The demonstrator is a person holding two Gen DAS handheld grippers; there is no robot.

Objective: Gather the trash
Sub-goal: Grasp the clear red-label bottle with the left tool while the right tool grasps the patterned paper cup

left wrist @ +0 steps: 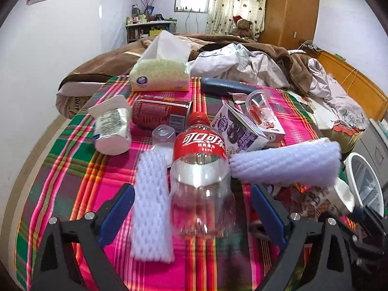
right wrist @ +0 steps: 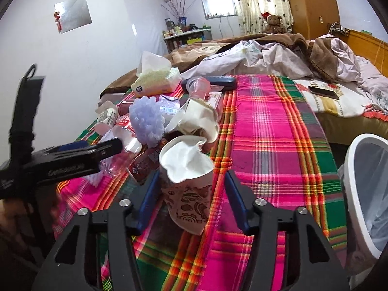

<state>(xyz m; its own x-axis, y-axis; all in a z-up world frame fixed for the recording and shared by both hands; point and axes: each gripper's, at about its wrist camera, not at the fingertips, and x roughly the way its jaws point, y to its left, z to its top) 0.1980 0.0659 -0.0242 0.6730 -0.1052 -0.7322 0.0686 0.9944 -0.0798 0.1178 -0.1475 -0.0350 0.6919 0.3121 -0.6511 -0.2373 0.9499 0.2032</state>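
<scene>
My left gripper point(left wrist: 192, 195) is open, its jaws on either side of an empty clear cola bottle point(left wrist: 201, 167) with a red label lying on the plaid cloth; a white foam net sleeve point(left wrist: 151, 206) lies between the left jaw and the bottle. My right gripper point(right wrist: 191, 181) is open around a crumpled paper cup point(right wrist: 186, 181) with brown drawings, not squeezing it. The left gripper also shows in the right wrist view point(right wrist: 72, 155). Another foam net point(left wrist: 286, 165), a red can point(left wrist: 160, 115), a purple juice carton point(left wrist: 238, 131), a yoghurt pot point(left wrist: 112, 126) and a clear cup point(left wrist: 259, 108) lie around.
A white bin point(right wrist: 363, 194) with a clear liner stands at the table's right edge; it also shows in the left wrist view point(left wrist: 363, 181). A tissue pack point(left wrist: 160, 72) and a dark case point(left wrist: 225, 86) sit at the far side. A bed with blankets point(right wrist: 266, 51) lies beyond.
</scene>
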